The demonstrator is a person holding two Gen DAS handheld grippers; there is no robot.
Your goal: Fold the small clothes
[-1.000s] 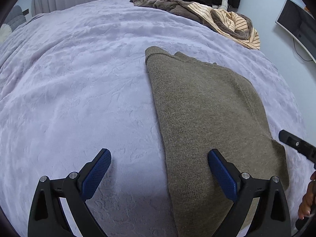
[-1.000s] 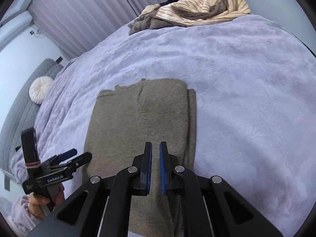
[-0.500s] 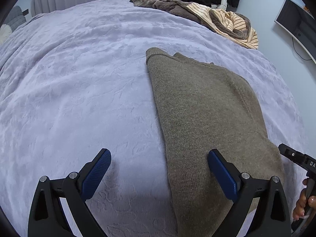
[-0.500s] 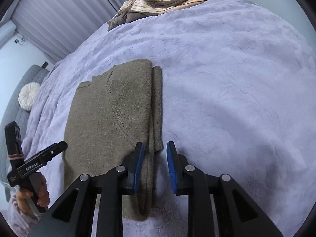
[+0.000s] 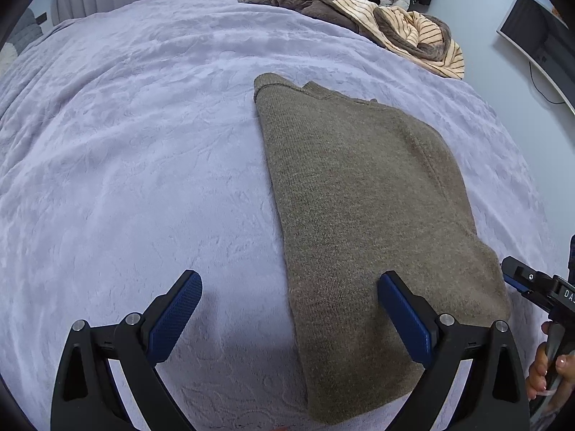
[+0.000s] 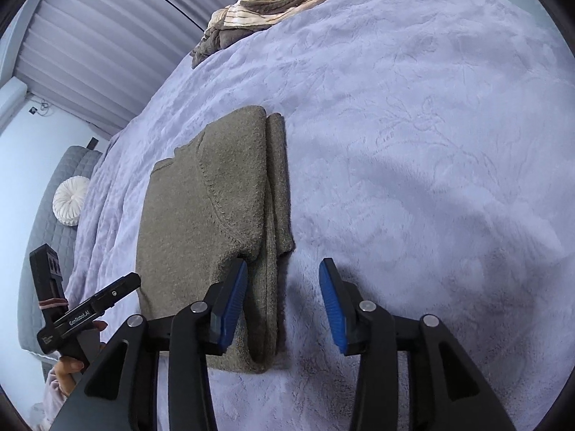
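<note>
Left wrist: my left gripper [image 5: 289, 314] hangs spread and empty over the sweater's [image 5: 359, 197] near left edge on the bed [image 5: 125, 161]. Right wrist: my right gripper [image 6: 284, 301] has just been opening, nothing pinched, straddling the near right edge. Sides look folded; next I'd pinch both near corners and fold away.

At the lower left of the right wrist view we read "GenRobot.AI" on the black handheld left gripper [image 6: 120, 287]; its counterpart showed only "DA".

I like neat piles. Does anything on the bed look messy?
Yes. The striped and brown clothes lie crumpled in a heap at the bed's far edge. The olive sweater is folded flat, though one layer pokes out along its right side.
</note>
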